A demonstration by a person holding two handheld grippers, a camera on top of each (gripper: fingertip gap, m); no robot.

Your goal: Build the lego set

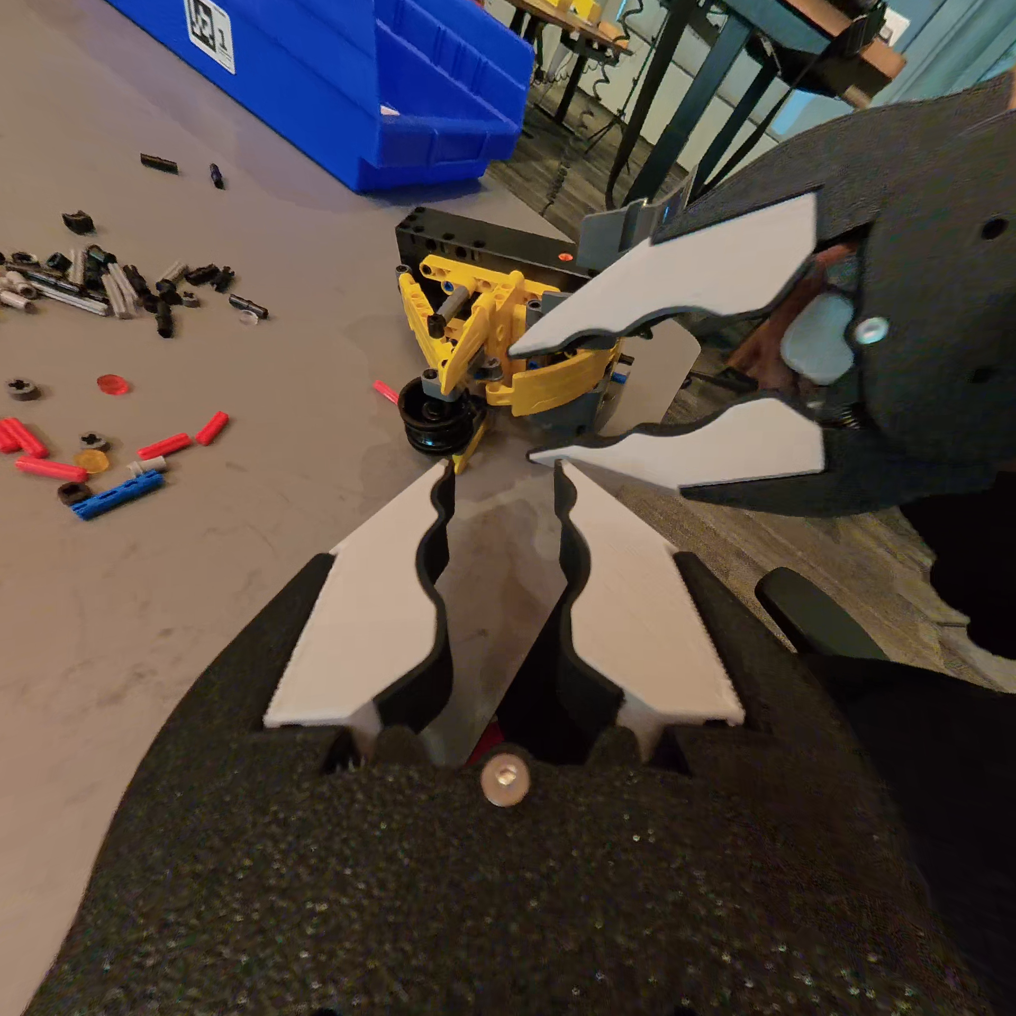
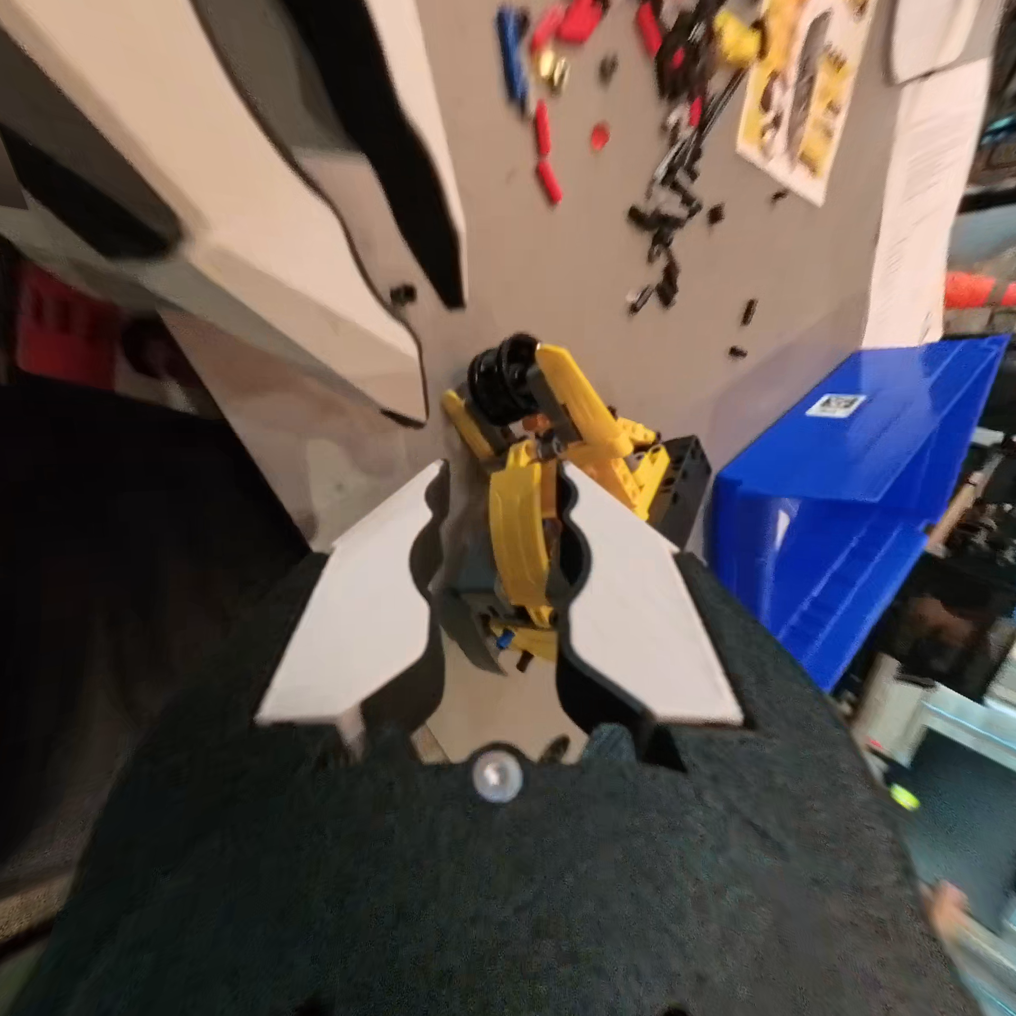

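Yellow brick model (image 1: 495,352) at counter (image 1: 247,577) edge, straddled by right gripper (image 2: 503,467), fingers narrowly parted, grip uncertain; left gripper (image 1: 503,467) parted, empty, just beside; risk: loose hold could tip model off edge.

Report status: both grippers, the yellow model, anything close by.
Left gripper open, empty, just short of the wheel. Right gripper open, straddling the yellow brick model. Loose parts left; blue bin behind.
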